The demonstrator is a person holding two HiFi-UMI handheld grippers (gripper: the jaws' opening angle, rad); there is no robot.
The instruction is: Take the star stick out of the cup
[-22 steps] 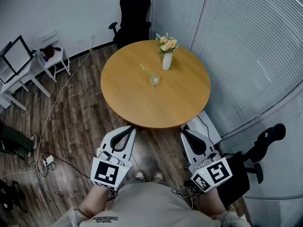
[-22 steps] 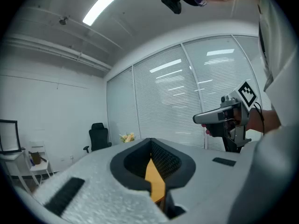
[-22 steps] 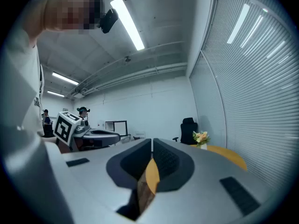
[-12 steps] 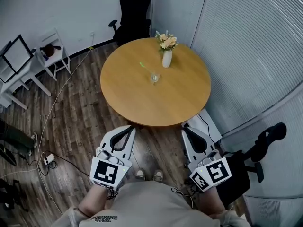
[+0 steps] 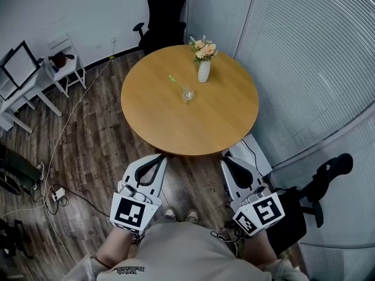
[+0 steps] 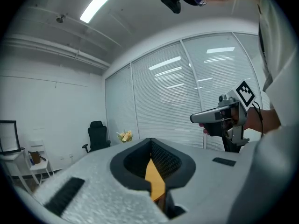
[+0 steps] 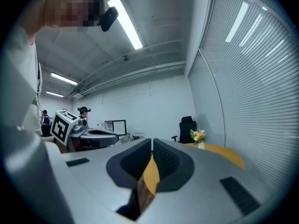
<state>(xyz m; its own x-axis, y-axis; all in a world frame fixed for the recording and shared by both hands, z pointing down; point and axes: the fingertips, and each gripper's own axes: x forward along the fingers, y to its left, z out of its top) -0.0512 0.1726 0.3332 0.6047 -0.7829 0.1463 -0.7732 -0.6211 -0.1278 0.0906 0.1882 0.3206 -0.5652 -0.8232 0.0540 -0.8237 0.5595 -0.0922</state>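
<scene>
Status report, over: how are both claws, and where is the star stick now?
Left claw and right claw shut, empty, short of the table. Star stick in the cup, untouched. Path clear; vase beyond cup.

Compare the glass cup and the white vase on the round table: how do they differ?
The cup is clear glass; the vase is opaque white. The cup is shorter than the vase. The cup holds a leaning green stick; the vase holds peach flowers. The cup stands nearer the middle of the table, the vase near its far edge. Both stand upright on it.
</scene>
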